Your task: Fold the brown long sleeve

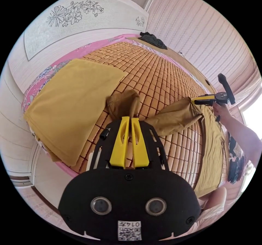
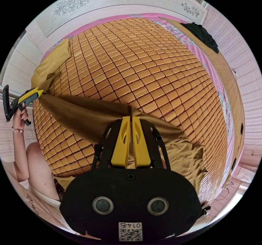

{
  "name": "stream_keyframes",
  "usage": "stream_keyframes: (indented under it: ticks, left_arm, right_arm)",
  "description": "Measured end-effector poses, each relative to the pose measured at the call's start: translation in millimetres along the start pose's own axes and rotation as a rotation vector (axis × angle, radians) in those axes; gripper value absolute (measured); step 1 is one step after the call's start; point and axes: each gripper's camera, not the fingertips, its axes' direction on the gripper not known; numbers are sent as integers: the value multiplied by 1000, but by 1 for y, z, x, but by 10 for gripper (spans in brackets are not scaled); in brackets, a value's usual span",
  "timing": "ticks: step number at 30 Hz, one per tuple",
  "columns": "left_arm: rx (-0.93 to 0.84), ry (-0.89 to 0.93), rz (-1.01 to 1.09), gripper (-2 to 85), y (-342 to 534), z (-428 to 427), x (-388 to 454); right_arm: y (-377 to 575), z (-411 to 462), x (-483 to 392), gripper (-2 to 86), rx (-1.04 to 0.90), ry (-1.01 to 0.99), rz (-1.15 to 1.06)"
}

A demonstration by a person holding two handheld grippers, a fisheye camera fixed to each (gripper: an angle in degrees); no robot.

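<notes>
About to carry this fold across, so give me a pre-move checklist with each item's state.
1. Left gripper shut on the brown long sleeve: ok.
2. Right gripper shut on the same garment: ok.
3. Cloth between the grippers lifted off the bamboo mat: ok.
4. Cloth stretched flat: not ok, it sags and bunches.
5. Folded tan cloth apart from the held garment: ok.
6. Which garment part each gripper holds: cannot tell.
</notes>
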Motion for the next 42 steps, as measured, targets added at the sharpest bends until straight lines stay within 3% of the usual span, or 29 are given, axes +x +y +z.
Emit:
stream_keyframes:
  ticks: [5, 10, 15, 19, 23, 25, 30, 34, 39, 42]
  left_arm:
    - [90, 210, 106, -9, 25, -64, -13]
    - [65, -28, -14, -8, 47, -88, -38]
    - [65, -92, -35, 12, 45, -67, -38]
    - [89, 2, -79, 75, 24, -39, -32]
    - [-94, 36, -111, 57, 11, 1, -26]
    - [-71, 28, -79, 6, 12, -3, -21]
    - [-44, 100, -68, -7, 32, -61, -7]
    - [78, 221, -6, 3, 38, -136, 5]
    - [221, 100, -41, 30, 26, -162, -3]
    - [188, 73, -29, 35, 21, -149, -5]
  right_arm:
    - [1, 10, 0, -6, -1, -35, 38]
    - [3, 25, -3, -6, -22, -3, 54]
    - [3, 31, -7, -7, -27, 14, 61]
    - [2, 35, -11, -6, -34, 29, 51]
    - [2, 37, -10, -6, -38, 25, 46]
    - [2, 38, -11, -6, -43, 31, 30]
    - [4, 35, -9, -7, -35, 11, 13]
    - [7, 34, -12, -5, -18, -4, -1]
    - [10, 39, -9, -4, -30, 18, -7]
    - [10, 38, -5, -5, -31, 10, 2]
